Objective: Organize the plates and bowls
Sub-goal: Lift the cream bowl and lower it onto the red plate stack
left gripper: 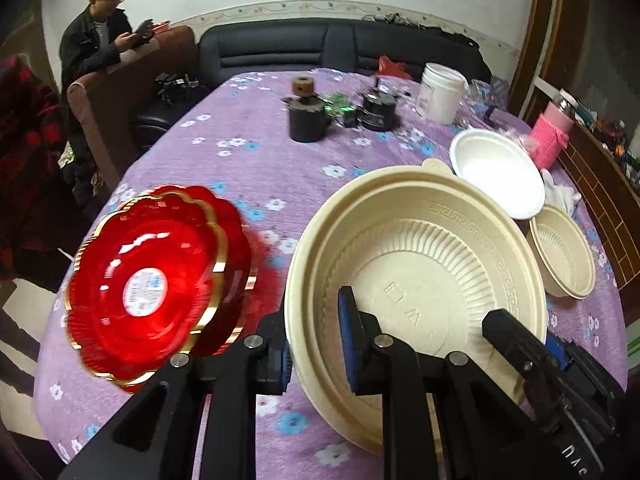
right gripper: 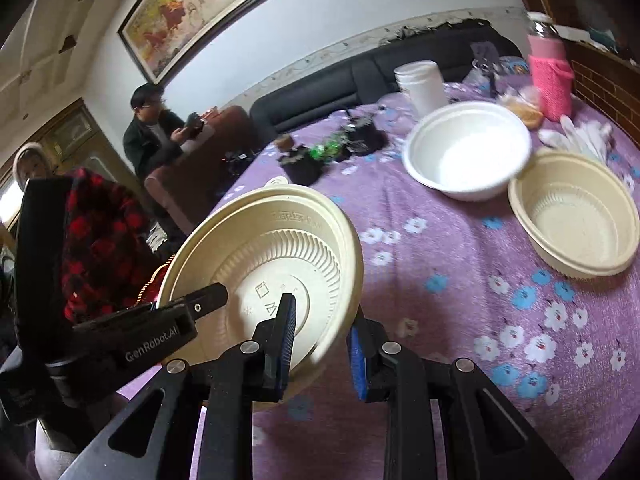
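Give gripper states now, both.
Left gripper: closed on the big cream bowl's rim.
Right gripper: closed on the same bowl's rim.

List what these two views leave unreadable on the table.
1. Red plates: blurred in the left wrist view, count unclear; the large cream bowl hides most of them in the right.
2. Embossed base mark: right wrist view, partly covered by a finger of the right gripper.
3. White jar label: left wrist view, too small.

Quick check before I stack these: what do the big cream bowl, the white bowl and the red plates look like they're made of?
Big cream bowl: thin moulded disposable plastic or fibre, matte, ribbed wall, embossed rim pattern.
White bowl: looks like foam or pulp, smooth, dull, thick rounded rim.
Red plates: glossy translucent plastic, gold scalloped edge, sharp highlights, label in the centre.
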`<state>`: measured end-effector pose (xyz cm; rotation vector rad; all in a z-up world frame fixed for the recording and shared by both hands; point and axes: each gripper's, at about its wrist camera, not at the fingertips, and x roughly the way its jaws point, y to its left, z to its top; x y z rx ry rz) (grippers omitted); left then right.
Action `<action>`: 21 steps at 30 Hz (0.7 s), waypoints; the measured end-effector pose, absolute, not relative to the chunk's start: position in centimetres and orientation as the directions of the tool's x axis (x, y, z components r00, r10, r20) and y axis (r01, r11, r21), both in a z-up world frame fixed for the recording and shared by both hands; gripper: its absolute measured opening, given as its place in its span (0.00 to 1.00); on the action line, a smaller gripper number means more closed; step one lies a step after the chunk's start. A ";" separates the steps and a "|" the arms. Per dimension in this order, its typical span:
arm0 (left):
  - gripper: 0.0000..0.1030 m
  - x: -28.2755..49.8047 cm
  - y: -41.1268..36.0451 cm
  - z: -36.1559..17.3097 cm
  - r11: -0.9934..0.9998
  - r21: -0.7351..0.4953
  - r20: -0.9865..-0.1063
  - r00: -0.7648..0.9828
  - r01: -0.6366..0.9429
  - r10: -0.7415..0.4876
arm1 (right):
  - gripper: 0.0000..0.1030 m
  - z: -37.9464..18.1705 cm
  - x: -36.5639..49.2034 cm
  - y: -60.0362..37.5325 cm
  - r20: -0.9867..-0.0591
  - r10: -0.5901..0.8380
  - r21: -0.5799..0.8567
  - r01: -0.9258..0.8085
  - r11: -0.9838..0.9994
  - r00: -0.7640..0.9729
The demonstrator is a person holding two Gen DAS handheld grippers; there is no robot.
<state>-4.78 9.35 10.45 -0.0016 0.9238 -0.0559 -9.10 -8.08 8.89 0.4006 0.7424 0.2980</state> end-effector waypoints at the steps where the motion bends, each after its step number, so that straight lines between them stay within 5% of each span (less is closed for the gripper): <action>1: 0.18 -4.9 9.9 10.6 0.999 -0.028 -0.794 0.605 0.041 -0.046 | 0.26 9.2 -9.0 -7.6 -0.590 0.403 0.450 -0.129 0.883 0.700; 21: 0.22 -3.5 26.4 9.3 0.956 -0.048 -0.833 0.540 -0.290 0.122 | 0.28 10.0 -2.3 10.1 -0.666 0.499 0.354 -0.354 0.866 0.554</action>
